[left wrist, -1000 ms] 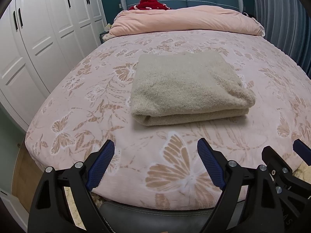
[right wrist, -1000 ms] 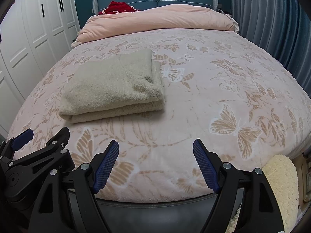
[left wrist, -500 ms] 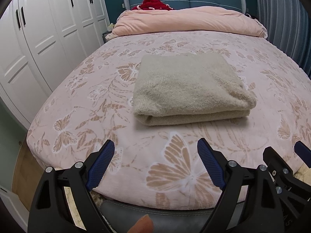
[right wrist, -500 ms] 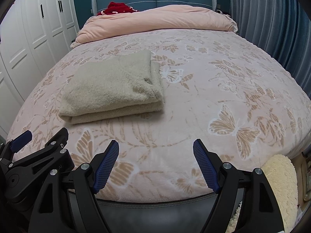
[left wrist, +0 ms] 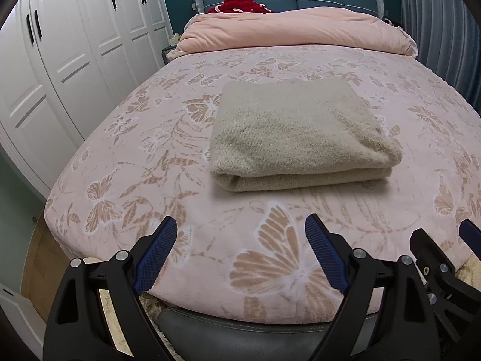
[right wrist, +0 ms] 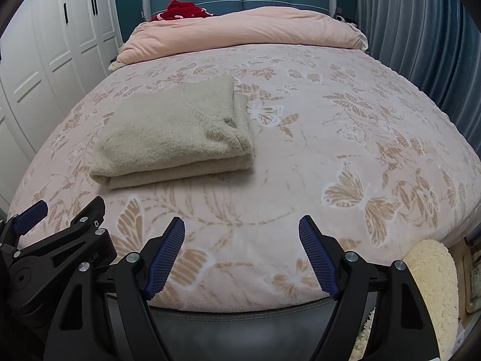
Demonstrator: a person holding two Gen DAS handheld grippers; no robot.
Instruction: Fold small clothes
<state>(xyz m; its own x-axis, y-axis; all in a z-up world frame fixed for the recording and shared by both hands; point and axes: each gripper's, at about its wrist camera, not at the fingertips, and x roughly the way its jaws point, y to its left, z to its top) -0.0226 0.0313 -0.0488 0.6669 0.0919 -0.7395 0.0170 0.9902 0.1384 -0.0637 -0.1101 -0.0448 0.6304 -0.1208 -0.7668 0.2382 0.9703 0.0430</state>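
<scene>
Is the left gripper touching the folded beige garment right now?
Apart. The left wrist view shows the left gripper open, with bare bedspread between its fingertips and the garment.

Soft, even, dim indoor light, faint shadows; sharp focus, strong fisheye bending, dark vignetted corners.

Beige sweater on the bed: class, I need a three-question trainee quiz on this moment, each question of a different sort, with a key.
1. True or false: the beige sweater lies folded on the butterfly bedspread.
2. Which gripper grips the sweater? A) left gripper B) right gripper C) neither
3. Fill in: the red item lies at the bed's ____, behind the pink duvet.

Key: 1 true; 2 C, both stand open over the near edge, nothing between the jaws; 3 head.
</scene>
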